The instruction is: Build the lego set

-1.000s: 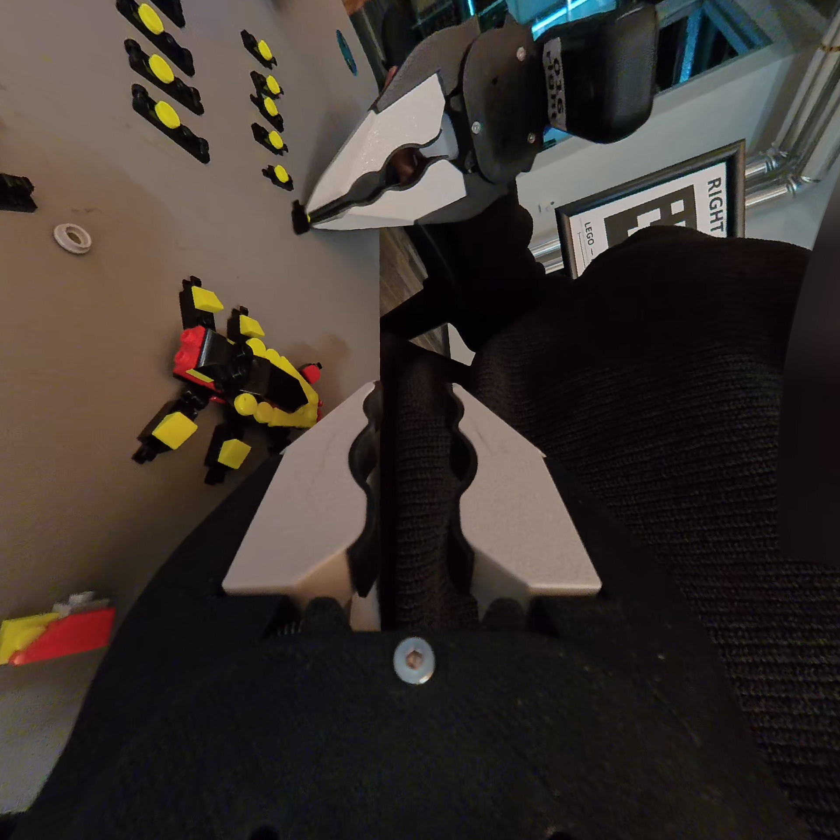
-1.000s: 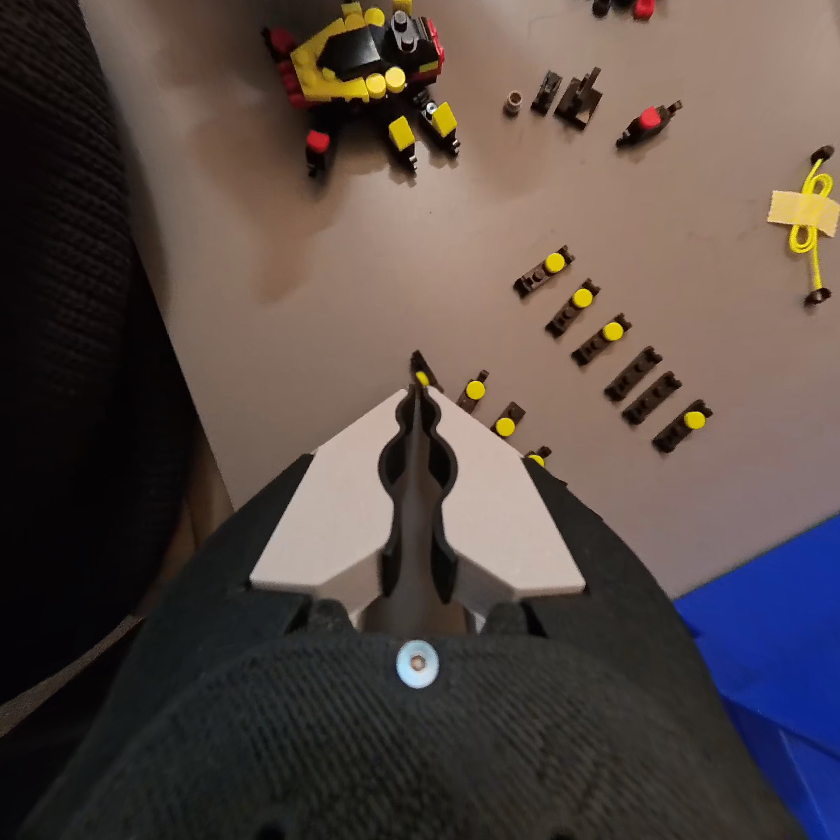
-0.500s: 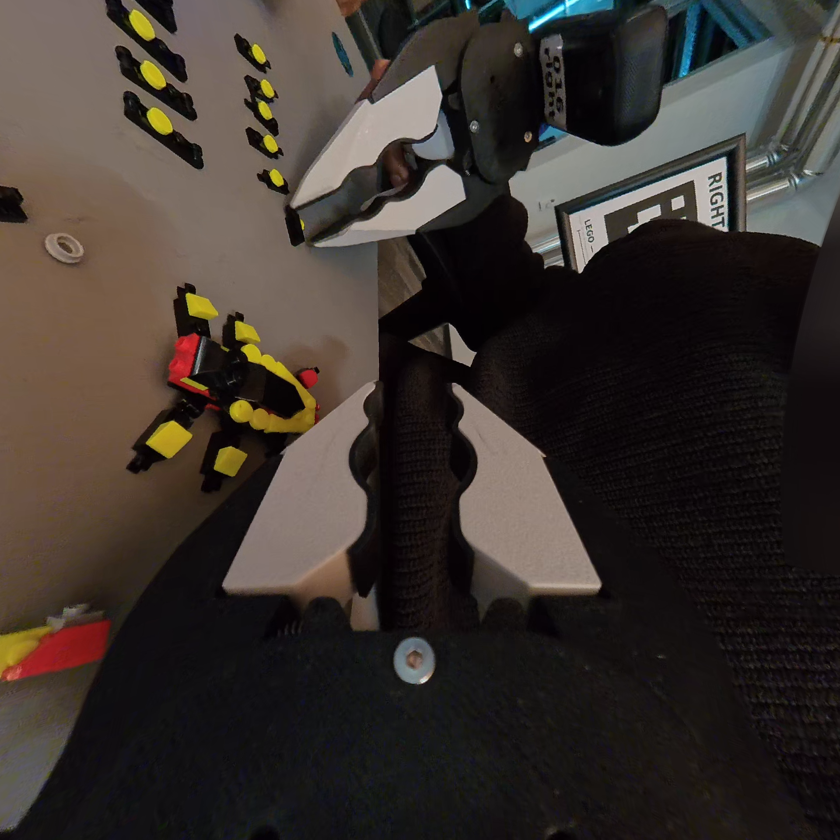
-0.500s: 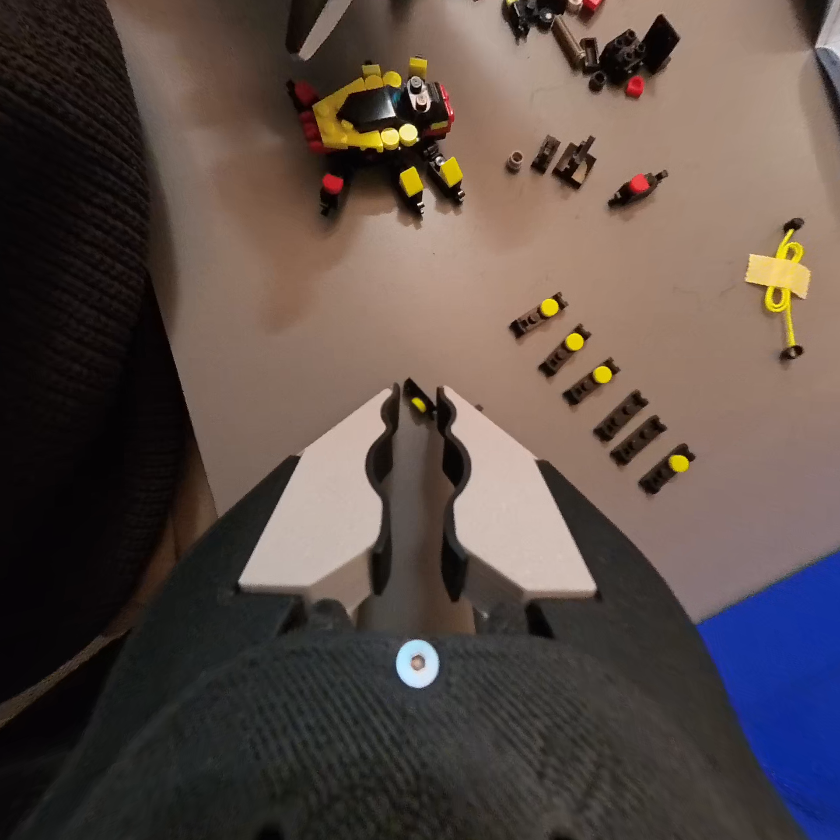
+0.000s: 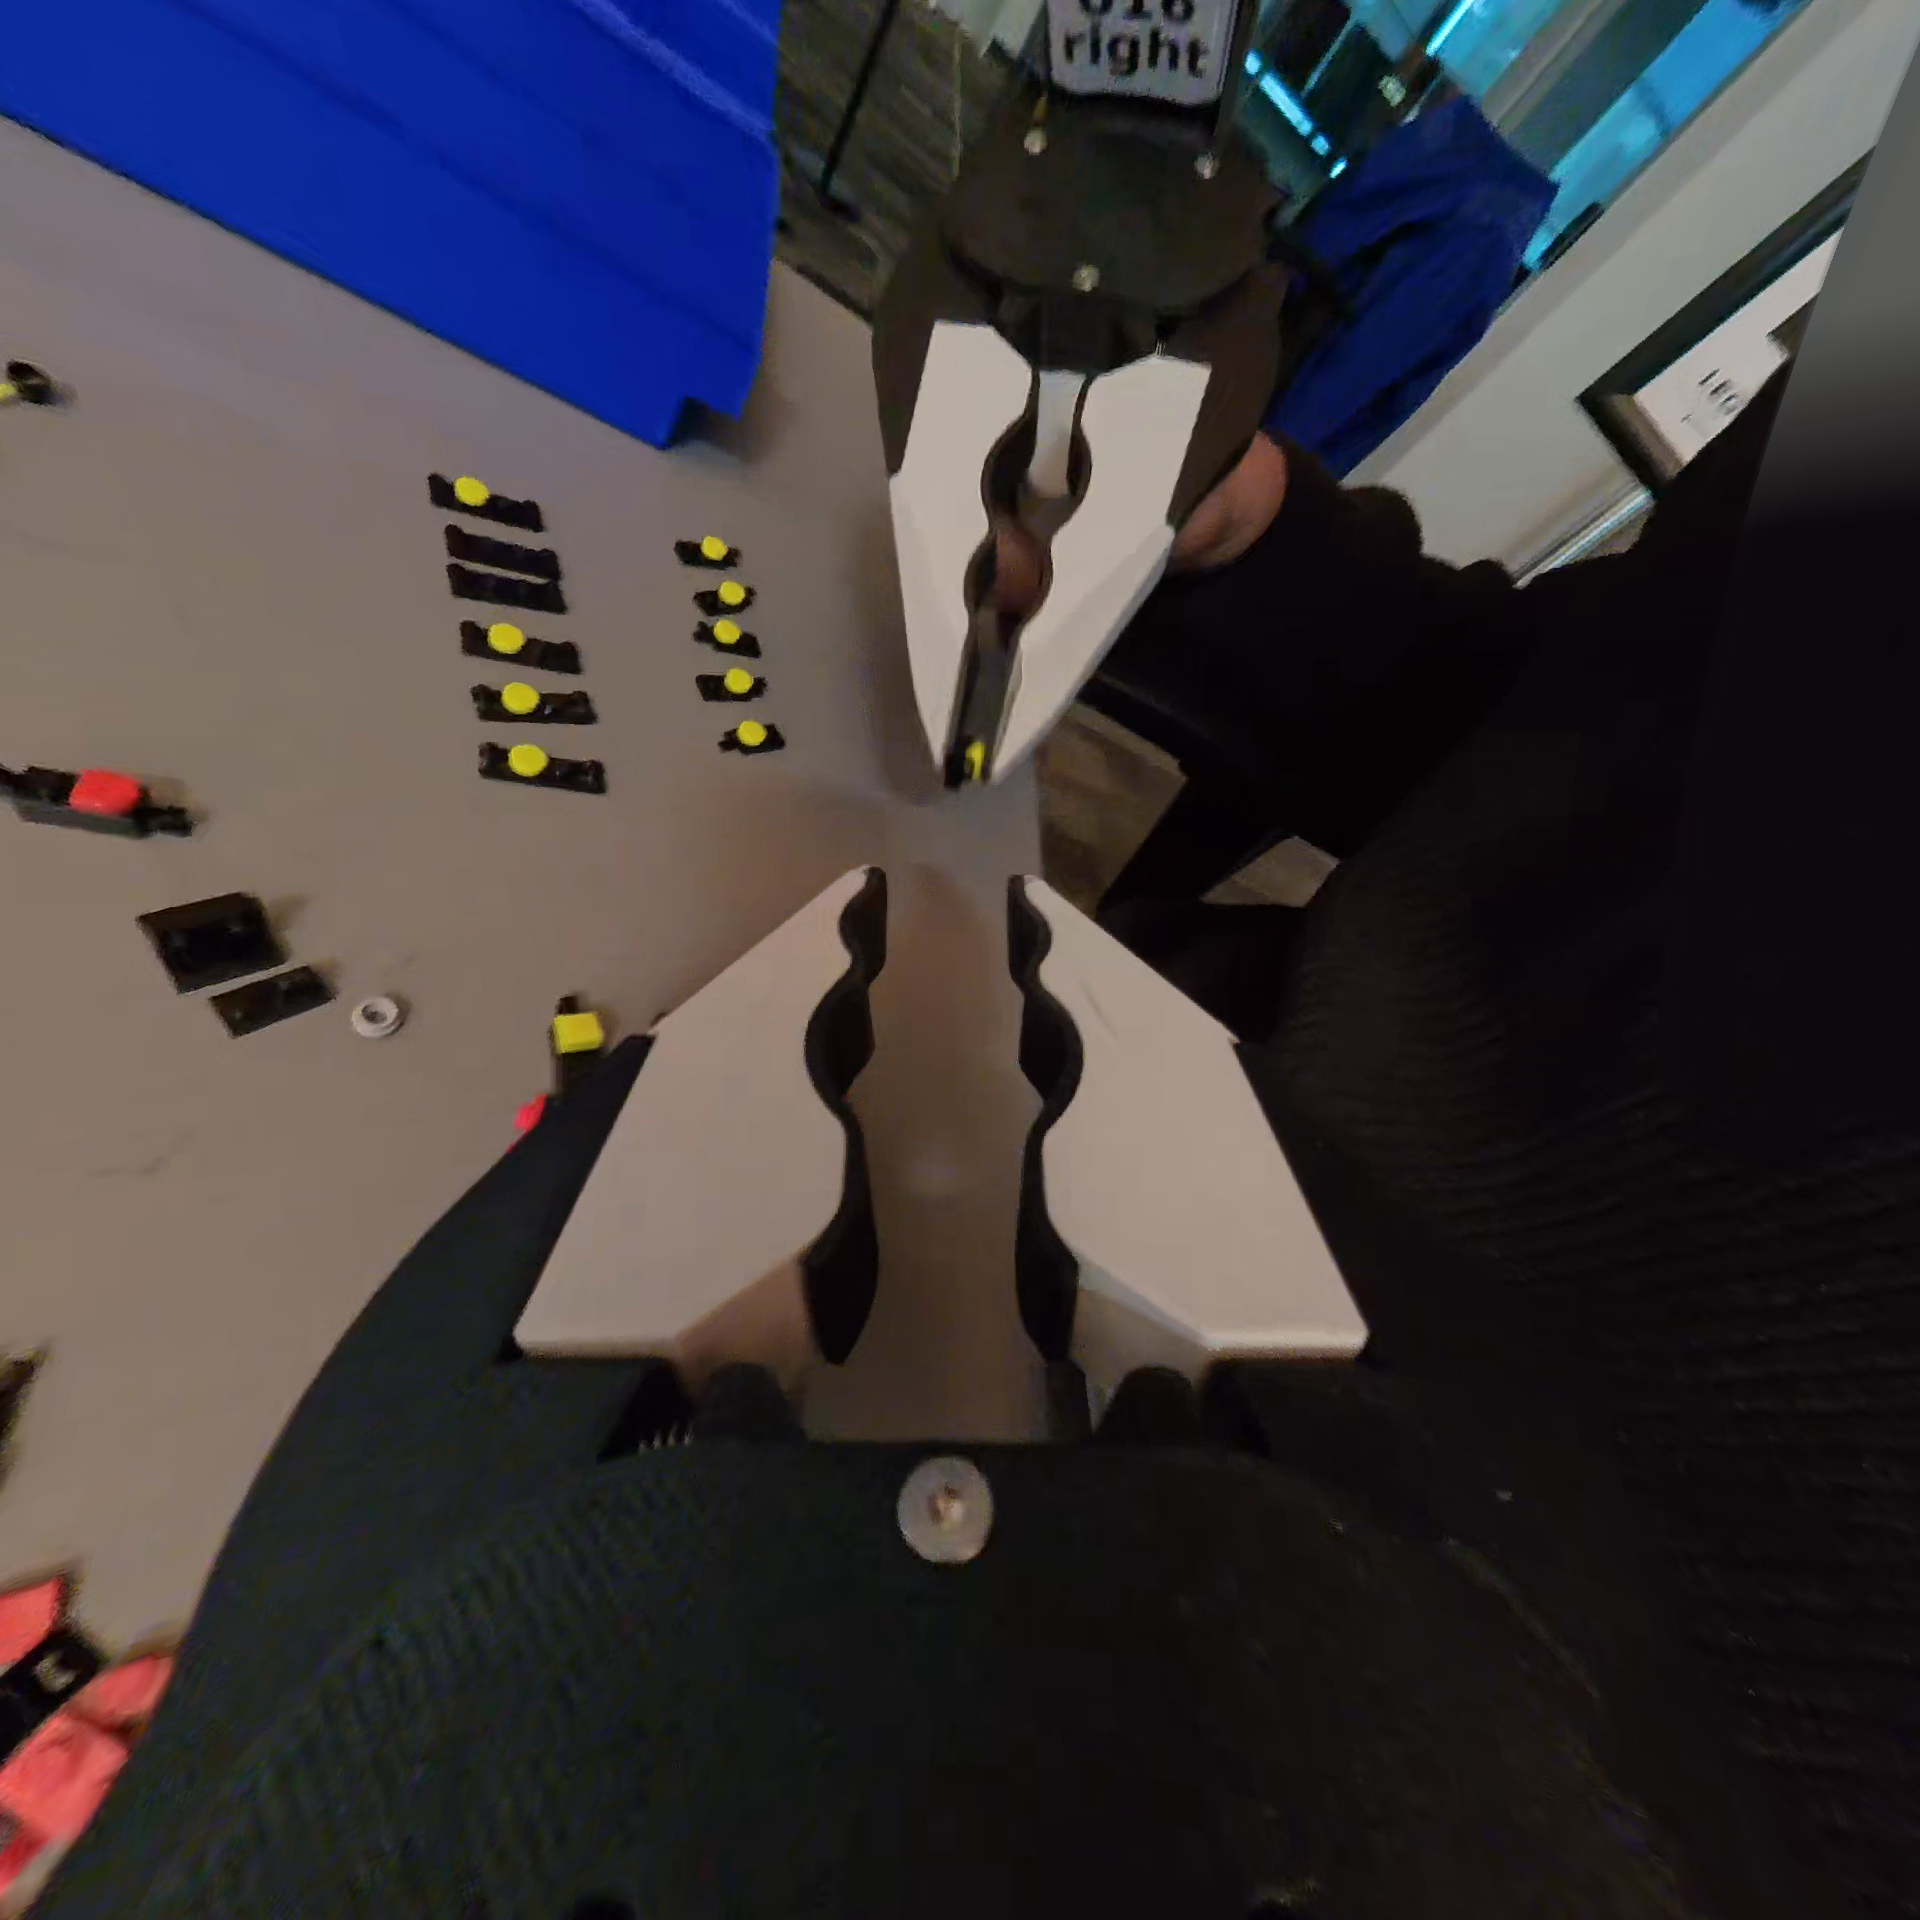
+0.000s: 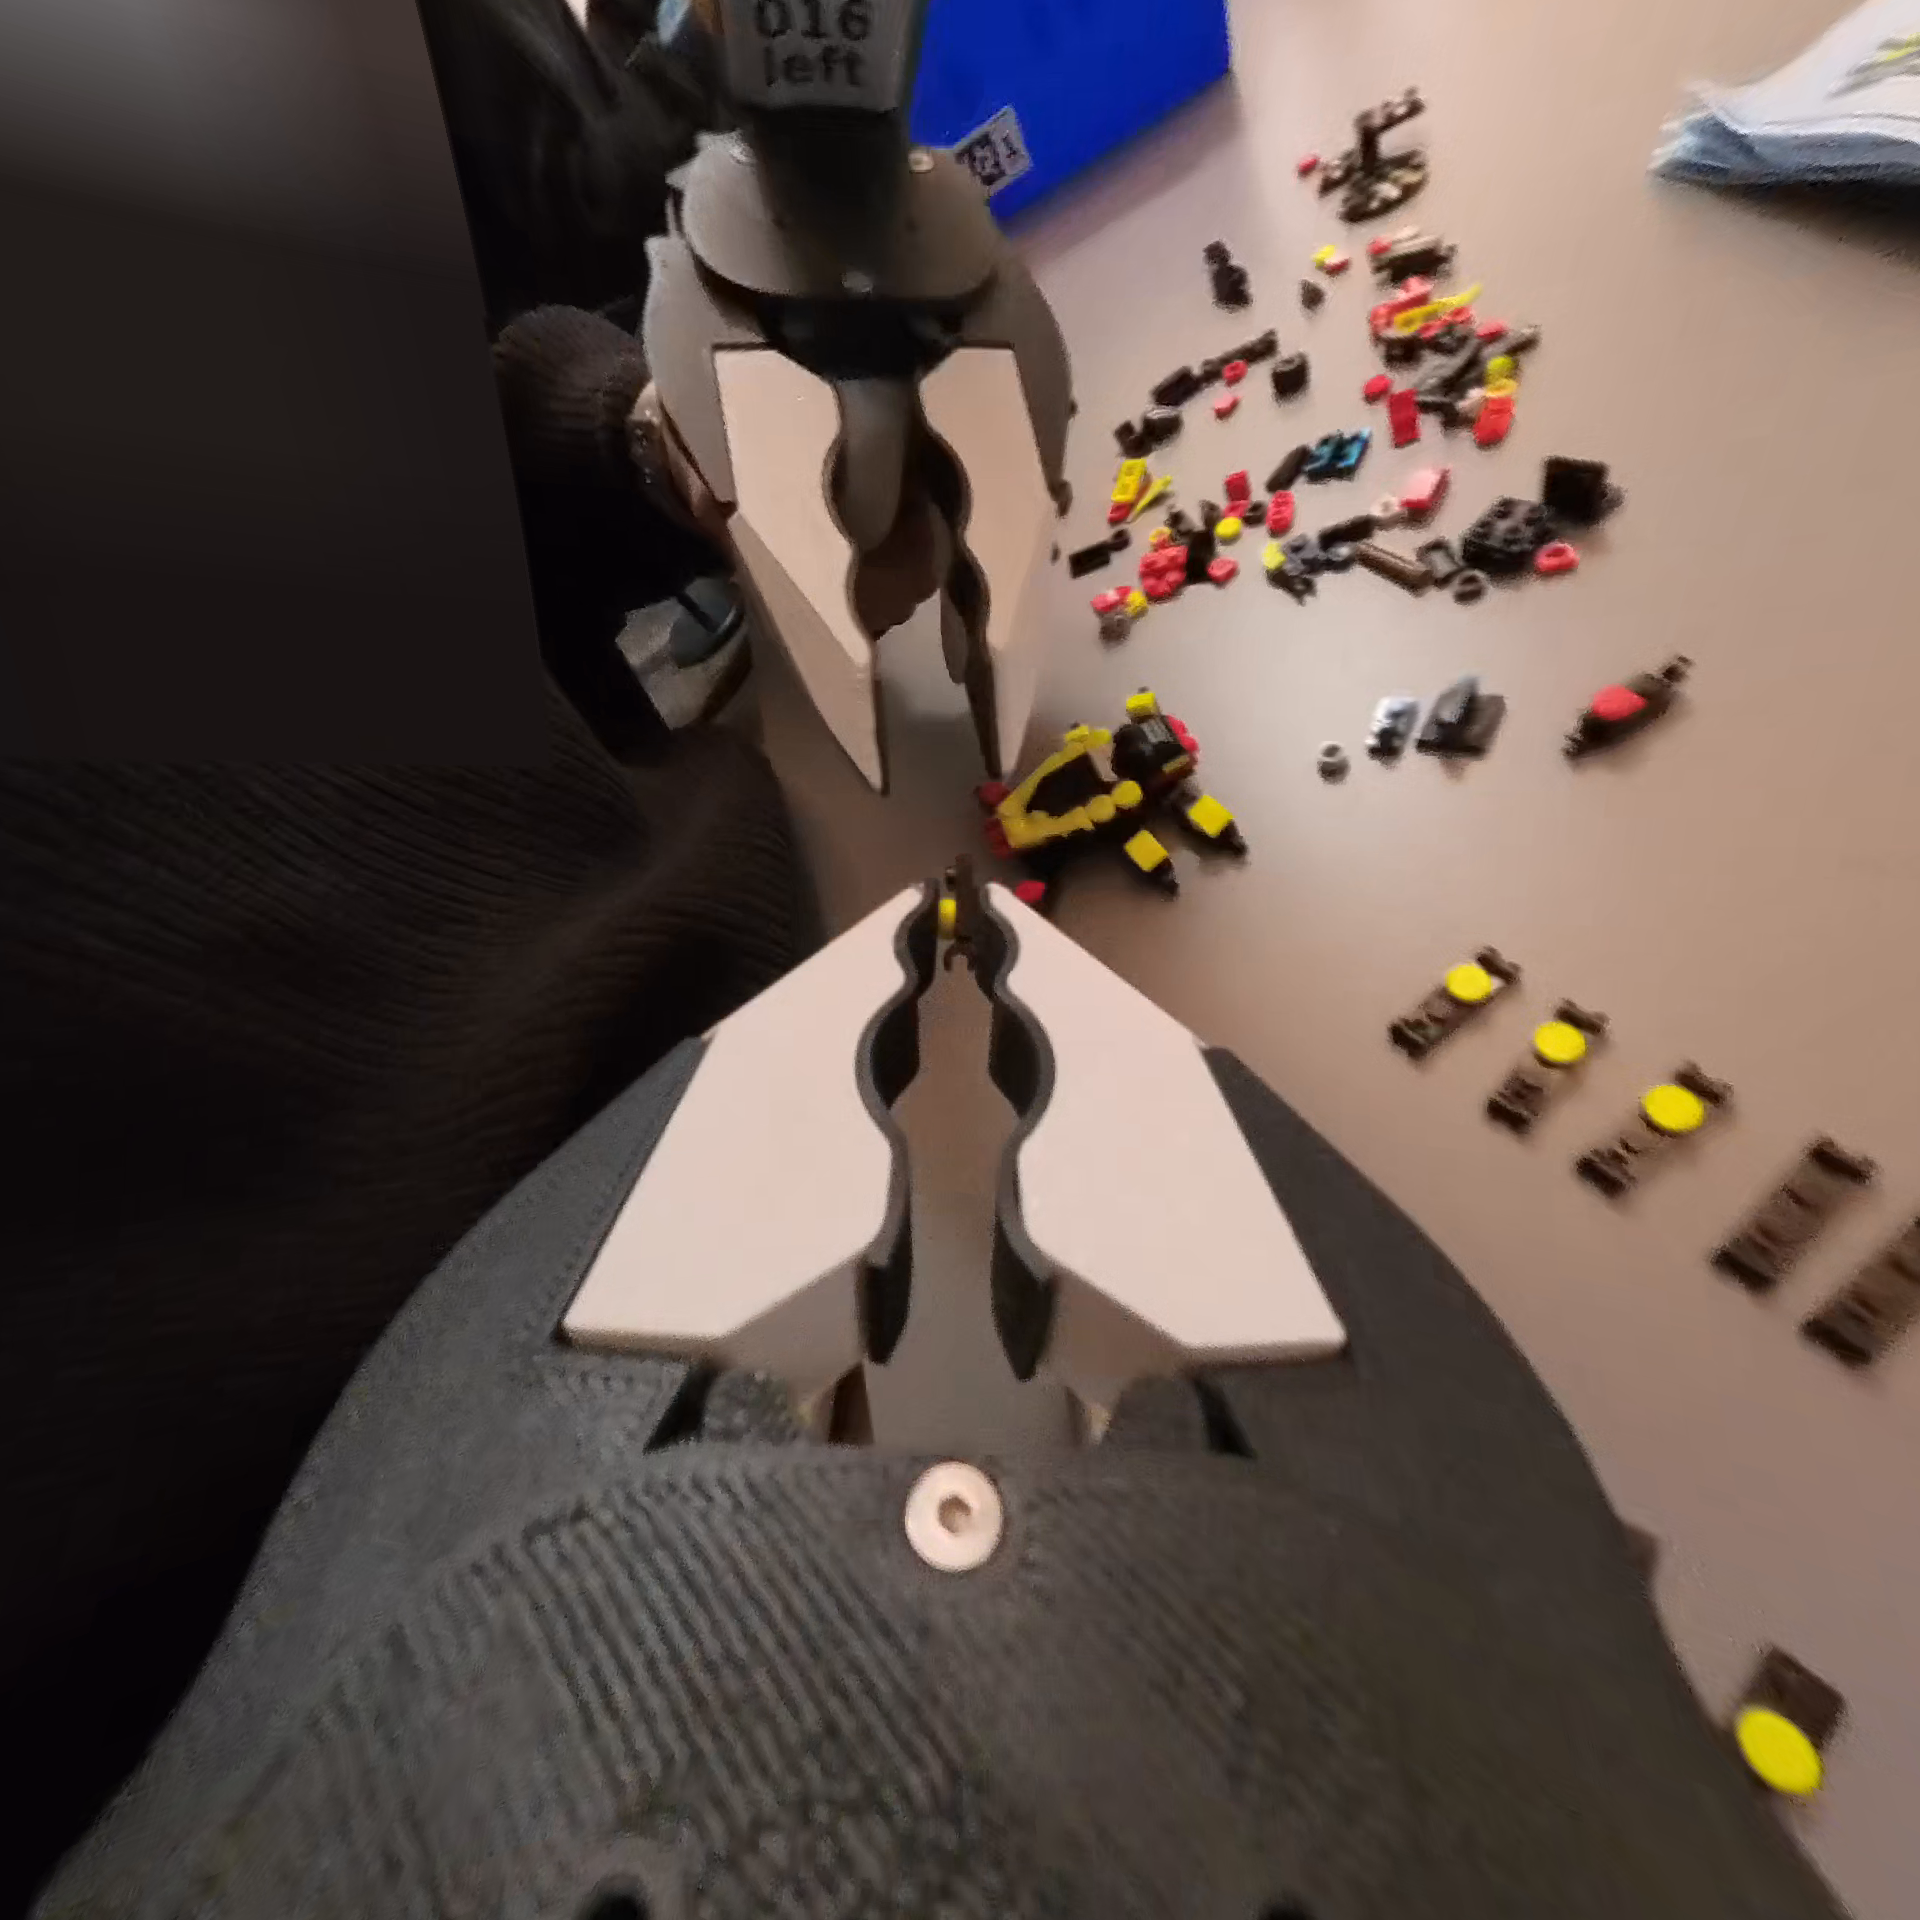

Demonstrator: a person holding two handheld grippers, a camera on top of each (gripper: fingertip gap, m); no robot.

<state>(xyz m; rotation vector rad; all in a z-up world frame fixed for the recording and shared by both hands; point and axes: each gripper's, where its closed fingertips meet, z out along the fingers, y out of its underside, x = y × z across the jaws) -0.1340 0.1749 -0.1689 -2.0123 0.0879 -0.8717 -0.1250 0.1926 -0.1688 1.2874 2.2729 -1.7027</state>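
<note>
here right tool (image 6: 957,902) pinches black-yellow piece (image 6: 954,916); left tool (image 5: 943,881) gapes empty.

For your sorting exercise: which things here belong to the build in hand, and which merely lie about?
In hand: right hand-held gripper pinching small black plate with yellow stud; open left hand-held gripper; yellow-black-red model.
Lying about: blue bin; taped yellow cord.

right gripper (image 6: 958,896) closed again on small black piece with yellow stud (image 6: 953,920) after parting briefly, lifted it off grey table (image 5: 312,1195), row now five; left gripper (image 5: 943,883) swung from off the table edge to face right gripper at 12 o'clock, fingers spread wider; yellow-black model (image 6: 1112,800) now at its 5 o'clock
</note>
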